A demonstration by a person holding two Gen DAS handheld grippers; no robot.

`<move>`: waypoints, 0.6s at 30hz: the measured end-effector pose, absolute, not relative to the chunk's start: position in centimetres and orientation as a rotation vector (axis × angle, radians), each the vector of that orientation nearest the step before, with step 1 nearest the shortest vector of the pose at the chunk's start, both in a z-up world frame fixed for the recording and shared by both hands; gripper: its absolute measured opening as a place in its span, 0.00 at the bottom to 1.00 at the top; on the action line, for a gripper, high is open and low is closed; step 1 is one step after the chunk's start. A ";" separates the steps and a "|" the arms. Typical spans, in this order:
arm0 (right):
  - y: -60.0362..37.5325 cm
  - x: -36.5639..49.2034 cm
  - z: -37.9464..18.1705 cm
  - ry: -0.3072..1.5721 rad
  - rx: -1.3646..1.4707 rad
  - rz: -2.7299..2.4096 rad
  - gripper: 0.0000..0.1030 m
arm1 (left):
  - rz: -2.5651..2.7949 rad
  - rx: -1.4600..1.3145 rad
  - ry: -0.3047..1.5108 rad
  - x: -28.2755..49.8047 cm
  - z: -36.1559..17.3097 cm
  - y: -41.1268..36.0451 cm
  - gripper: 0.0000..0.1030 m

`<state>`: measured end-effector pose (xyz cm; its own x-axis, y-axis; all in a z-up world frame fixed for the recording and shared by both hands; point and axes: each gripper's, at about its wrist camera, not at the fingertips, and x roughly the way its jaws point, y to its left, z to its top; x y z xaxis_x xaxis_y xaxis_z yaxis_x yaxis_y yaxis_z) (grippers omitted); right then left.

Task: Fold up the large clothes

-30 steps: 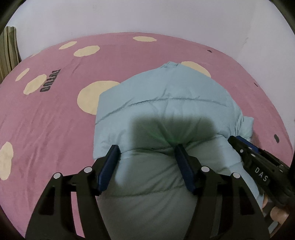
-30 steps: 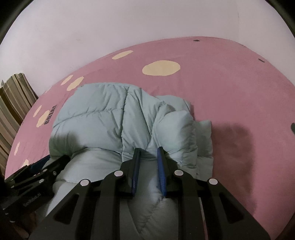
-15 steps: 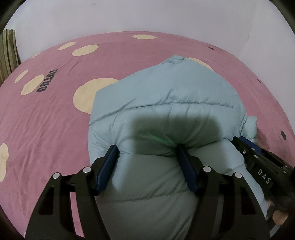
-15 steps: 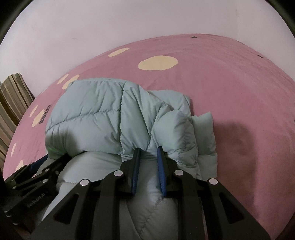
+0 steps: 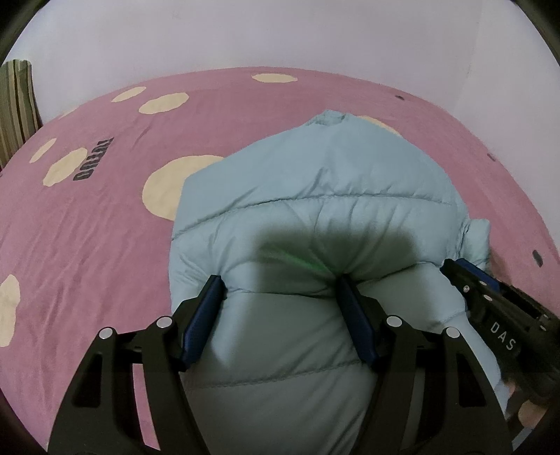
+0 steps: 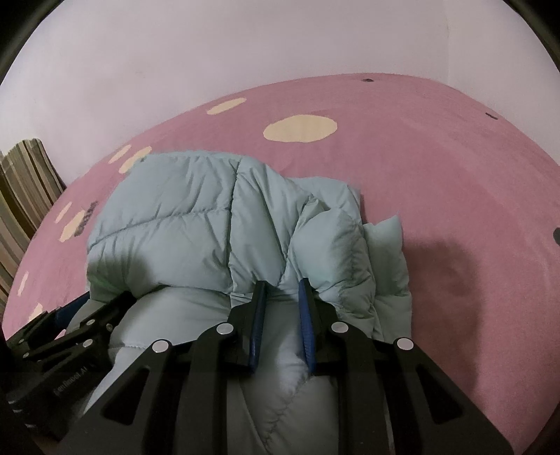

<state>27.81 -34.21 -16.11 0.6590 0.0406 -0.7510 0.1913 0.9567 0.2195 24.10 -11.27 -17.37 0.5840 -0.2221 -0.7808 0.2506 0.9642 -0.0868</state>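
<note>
A light blue quilted puffer jacket [image 5: 315, 196] lies on the pink bed, its near part doubled up over the far part; it also shows in the right wrist view [image 6: 196, 217]. My left gripper [image 5: 280, 290] has its fingers wide apart around a thick bulge of the jacket's folded edge. My right gripper [image 6: 281, 290] is pinched on a narrower fold of the jacket, with a sleeve bunched to its right. The right gripper's tip [image 5: 469, 276] shows at the jacket's right edge in the left wrist view. The left gripper [image 6: 105, 311] shows at the jacket's left edge in the right wrist view.
The pink bedsheet [image 5: 87, 217] with cream spots and dark lettering covers the whole surface; it also shows in the right wrist view [image 6: 437, 168]. A white wall [image 5: 280, 31] runs behind the bed. A striped cloth [image 6: 24, 189] stands at the far left.
Both grippers have carried the jacket's near edge forward over the rest of it. The folded pile looks more compact and closer. Both grips are unchanged.
</note>
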 end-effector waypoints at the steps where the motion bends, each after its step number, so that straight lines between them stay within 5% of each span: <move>1: -34.3 27.6 -15.9 0.846 0.300 -0.084 0.20 | -0.279 0.022 0.908 24.0 -17.1 -11.0 0.69; 12: -36.6 24.0 -12.0 0.742 0.417 -0.092 0.64 | -0.203 -0.296 0.944 23.5 -14.5 -3.3 0.79; 18: -39.6 22.7 -12.0 0.732 0.600 -0.095 0.66 | -0.194 -0.616 1.045 23.2 -16.8 1.1 0.80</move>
